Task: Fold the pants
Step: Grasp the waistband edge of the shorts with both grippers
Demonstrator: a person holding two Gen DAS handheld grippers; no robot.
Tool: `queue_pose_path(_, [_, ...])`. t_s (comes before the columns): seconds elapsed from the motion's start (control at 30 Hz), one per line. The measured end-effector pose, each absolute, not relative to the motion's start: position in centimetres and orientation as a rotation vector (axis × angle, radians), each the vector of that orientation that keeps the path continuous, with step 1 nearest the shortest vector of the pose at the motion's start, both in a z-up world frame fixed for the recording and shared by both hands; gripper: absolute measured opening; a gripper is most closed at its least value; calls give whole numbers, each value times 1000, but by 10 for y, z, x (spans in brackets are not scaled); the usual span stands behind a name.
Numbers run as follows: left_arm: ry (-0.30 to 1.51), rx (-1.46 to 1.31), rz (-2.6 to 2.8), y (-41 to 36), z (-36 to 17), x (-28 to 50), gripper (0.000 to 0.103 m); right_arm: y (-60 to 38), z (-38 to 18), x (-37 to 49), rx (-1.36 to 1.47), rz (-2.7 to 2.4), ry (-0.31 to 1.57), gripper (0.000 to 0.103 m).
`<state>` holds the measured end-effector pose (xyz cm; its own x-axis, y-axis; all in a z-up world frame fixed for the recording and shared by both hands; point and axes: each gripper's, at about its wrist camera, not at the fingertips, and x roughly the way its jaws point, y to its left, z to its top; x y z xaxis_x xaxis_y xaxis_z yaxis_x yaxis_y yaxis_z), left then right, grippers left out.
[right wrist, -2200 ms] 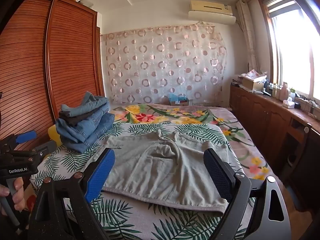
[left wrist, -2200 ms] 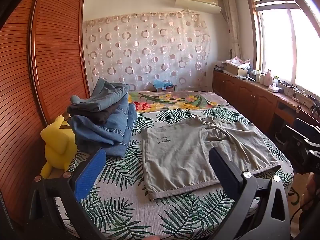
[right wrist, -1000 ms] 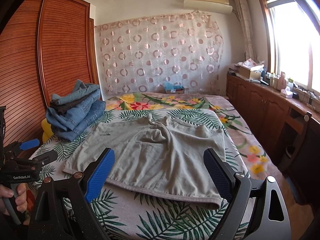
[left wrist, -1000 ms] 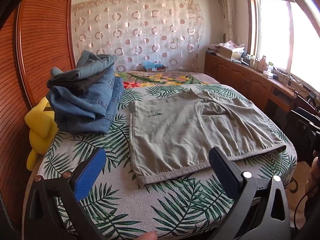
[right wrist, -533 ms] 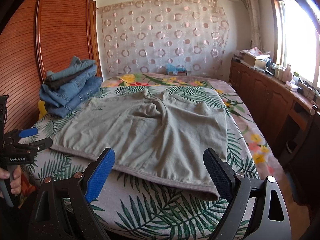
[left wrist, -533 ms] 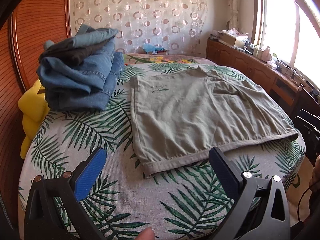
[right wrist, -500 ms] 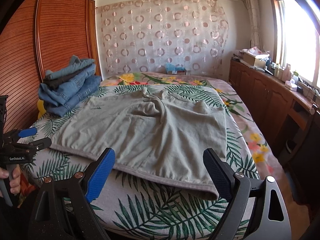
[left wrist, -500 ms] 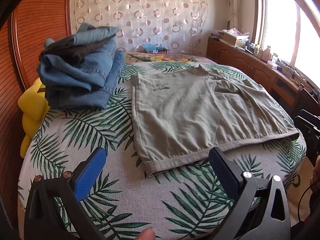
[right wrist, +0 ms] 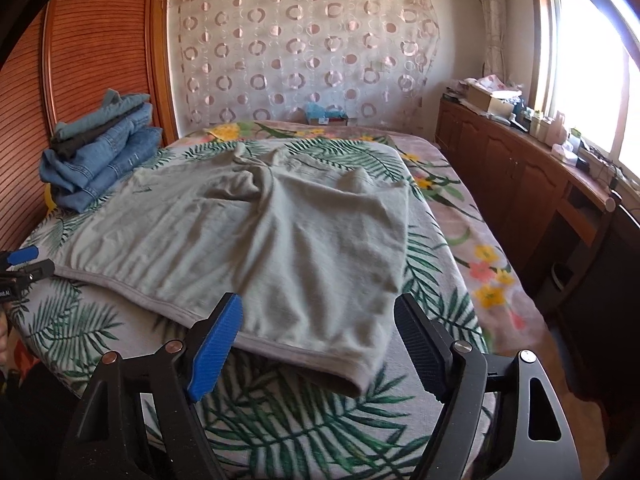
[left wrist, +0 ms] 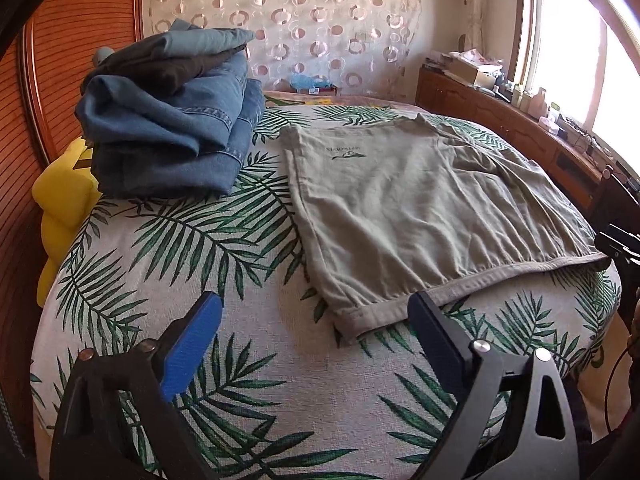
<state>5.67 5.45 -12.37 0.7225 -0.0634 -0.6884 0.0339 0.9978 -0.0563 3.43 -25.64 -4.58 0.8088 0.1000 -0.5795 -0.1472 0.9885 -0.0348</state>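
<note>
Grey-green fabric: the pants (left wrist: 400,208) lie spread flat on a bed (left wrist: 168,240) covered in a palm-leaf print, waistband hem along the near edge, legs reaching toward the far end of the bed.

Left gripper (left wrist: 312,330): blue pads wide apart, holding nothing. It hovers just short of the near-left waistband corner (left wrist: 352,320), which sits at about 1 o'clock from the gap between the pads.

Right gripper (right wrist: 318,332): pads also spread, empty. The near-right waistband corner (right wrist: 352,376) lies between them, at roughly 5 o'clock from the gap's middle, near the bed's edge.

Task stage, as a judgement: no fold is made yet; both tools appear lined up to pinch the waistband corners.

Nearby: a stack of folded jeans (left wrist: 168,120) at 10 o'clock from the pants in the left view, a yellow plush toy (left wrist: 60,216) beside it by the wooden wardrobe (left wrist: 80,60).

Risk, thin grip: the cloth looks soft and limp, so a pad could catch only the top layer, and the fold would drag crooked.

Risk, bedcover: a pinch set too deep may grab the leaf-print cover with the hem.

Risk, bunched crotch (right wrist: 248,184): creases at 12 o'clock could get trapped inside the fold.

Risk, jeans: a wide swing leftward might knock the stack.
</note>
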Motion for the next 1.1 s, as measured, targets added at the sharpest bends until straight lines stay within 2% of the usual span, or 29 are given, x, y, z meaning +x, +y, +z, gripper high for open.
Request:
queue_pose_path(0.1, [759,-58,-62,60,-124,57,92,-264,-42,28,-68,113,636,80])
queue_pose_path(0.13, [761,-60,-68,61,-124,57,88,-267,-41,28,-61,110,643,80])
queue_pose_path(0.3, [773,-61,-87,60,-128,57,78,-281,-36,13,-28,105,679,67])
queue_pose_path(0.37, [781,-66,-94,58,-129,58,72,-282,-34,9,-6,121,687,59])
queue_pose_path(0.47, [783,-45,-98,53,-130,59,65,-277,-29,-3,-8,143,691,55])
queue_pose_path(0.67, [787,-30,-122,46,-129,61,52,-271,-28,-20,-17,176,721,50])
queue_pose_path(0.9, [802,-39,-147,45,-127,57,42,-275,-25,-24,-22,197,746,42])
queue_pose_path(1.0, [806,-26,-147,42,-127,55,38,-277,-21,-25,-20,213,747,33])
queue_pose_path(1.1, [807,-6,-164,36,-127,54,27,-274,-16,-20,-25,223,748,25])
